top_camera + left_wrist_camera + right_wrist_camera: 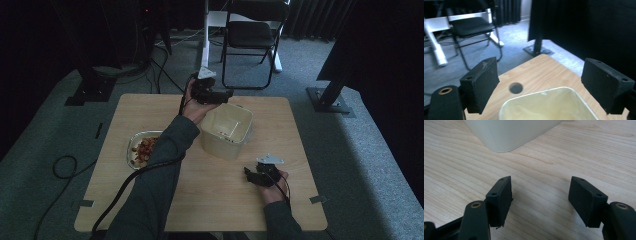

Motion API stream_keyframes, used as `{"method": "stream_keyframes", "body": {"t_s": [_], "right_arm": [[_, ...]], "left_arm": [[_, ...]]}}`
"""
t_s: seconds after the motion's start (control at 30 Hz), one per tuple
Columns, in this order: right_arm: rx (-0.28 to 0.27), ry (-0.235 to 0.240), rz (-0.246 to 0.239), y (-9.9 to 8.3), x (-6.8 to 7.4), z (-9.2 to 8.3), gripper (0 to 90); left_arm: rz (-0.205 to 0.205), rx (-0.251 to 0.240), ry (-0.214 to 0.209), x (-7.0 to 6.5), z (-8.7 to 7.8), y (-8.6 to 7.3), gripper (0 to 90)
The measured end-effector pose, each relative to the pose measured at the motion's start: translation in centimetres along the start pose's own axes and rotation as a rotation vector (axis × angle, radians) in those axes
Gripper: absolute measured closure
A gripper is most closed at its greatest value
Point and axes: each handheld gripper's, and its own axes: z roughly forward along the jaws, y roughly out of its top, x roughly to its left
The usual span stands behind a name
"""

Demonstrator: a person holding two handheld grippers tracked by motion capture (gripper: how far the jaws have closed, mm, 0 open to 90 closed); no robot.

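A cream plastic bin [226, 131] stands near the middle of the wooden table [280, 125], tilted a little, and looks empty inside. My left gripper [225, 94] hovers at the bin's far rim, open with nothing between its jaws. In the left gripper view, that gripper [541, 77] spreads its jaws wide over the bin's rim [536, 93]. My right gripper [248, 174] rests low on the table, to the front right of the bin and apart from it, open and empty. In the right gripper view, that gripper [540, 192] faces a lower corner of the bin [506, 135].
A metal dish [136, 138] with reddish food pieces sits left of the bin, beside the left forearm. A round hole [516, 88] pierces the table beyond the bin. A black folding chair [252, 35] and stand bases [330, 97] stand on the carpet behind the table.
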Motion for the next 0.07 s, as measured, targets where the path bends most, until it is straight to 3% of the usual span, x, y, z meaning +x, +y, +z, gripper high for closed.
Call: {"method": "stream_keyframes", "body": {"t_s": [0.07], "right_arm": [[0.000,0.000,0.000,0.00,0.00,0.01,34.9]], "left_arm": [[-0.010,-0.003,-0.003,0.09,-0.14,0.09,15.2]]}}
